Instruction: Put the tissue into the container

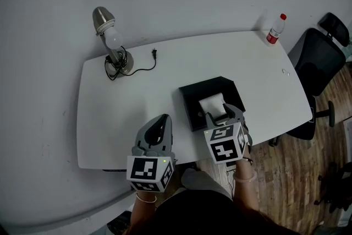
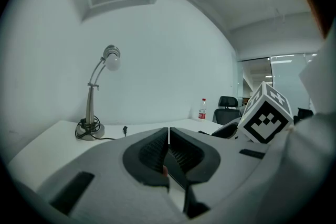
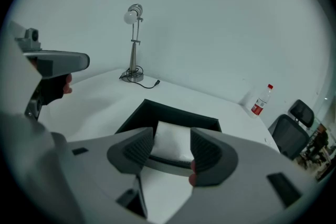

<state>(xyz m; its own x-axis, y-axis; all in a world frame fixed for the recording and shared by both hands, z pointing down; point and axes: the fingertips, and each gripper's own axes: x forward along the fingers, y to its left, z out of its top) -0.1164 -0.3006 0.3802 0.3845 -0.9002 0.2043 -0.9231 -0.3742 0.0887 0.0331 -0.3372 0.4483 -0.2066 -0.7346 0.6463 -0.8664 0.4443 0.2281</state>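
Tissue [image 1: 212,104]: white folded pad, lies inside black container [image 1: 189,97], toward its front wall. Expect v. light, soft, crushable, non-slip. Likely sags if pinched at one corner, so grip across mid-fold w/ light pressure. Right tongs [image 3: 171,144]: over container front, jaws apart either side of tissue, not clamped. Left tongs [image 2: 168,136]: left of container, jaws together, empty. Container sits on desk [image 1: 126,118].
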